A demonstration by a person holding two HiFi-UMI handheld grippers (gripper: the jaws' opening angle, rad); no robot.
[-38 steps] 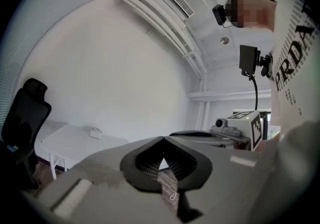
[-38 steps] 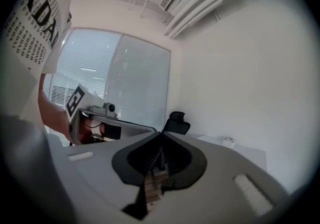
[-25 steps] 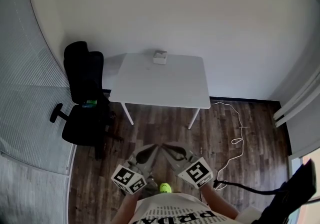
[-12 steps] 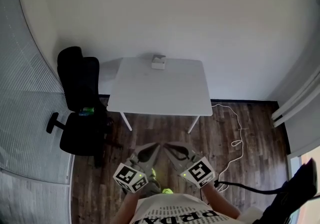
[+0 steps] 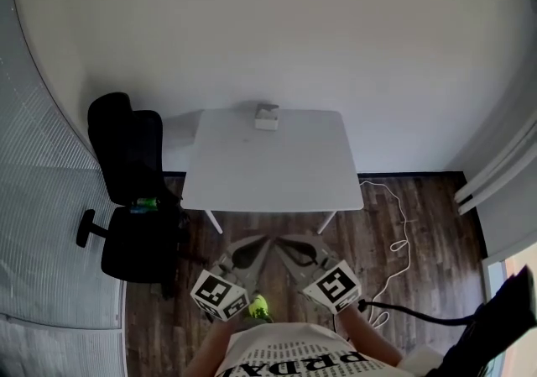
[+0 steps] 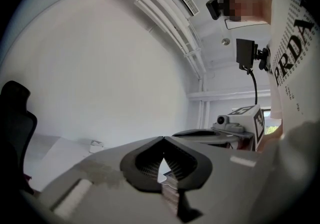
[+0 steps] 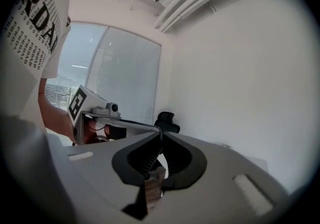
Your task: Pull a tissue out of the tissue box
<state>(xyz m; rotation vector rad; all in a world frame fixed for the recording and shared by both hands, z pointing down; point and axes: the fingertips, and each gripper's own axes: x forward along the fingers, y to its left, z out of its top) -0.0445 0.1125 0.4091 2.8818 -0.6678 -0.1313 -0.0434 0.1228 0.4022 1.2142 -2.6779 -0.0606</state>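
Note:
A small white tissue box (image 5: pixel 267 117) sits at the far edge of a white table (image 5: pixel 277 170) against the wall; it shows small in the left gripper view (image 6: pixel 96 144). Both grippers hang low in the head view, well short of the table, above the wooden floor. My left gripper (image 5: pixel 267 238) has its tips touching and nothing between them; in its own view (image 6: pixel 163 138) the jaws meet. The right gripper (image 5: pixel 273 238) is likewise shut and empty, tips together in its own view (image 7: pixel 160 133). The two gripper noses almost meet in front of me.
A black office chair (image 5: pixel 134 191) stands left of the table, with a green can (image 5: pixel 147 202) on its seat. A white cable (image 5: pixel 394 233) trails over the floor at the right. A dark object (image 5: pixel 503 316) lies at the lower right. Window blinds (image 5: pixel 42 199) line the left.
The table and tissue box have drawn nearer and lower in the head view as I walk towards them. Both grippers stay shut, side by side.

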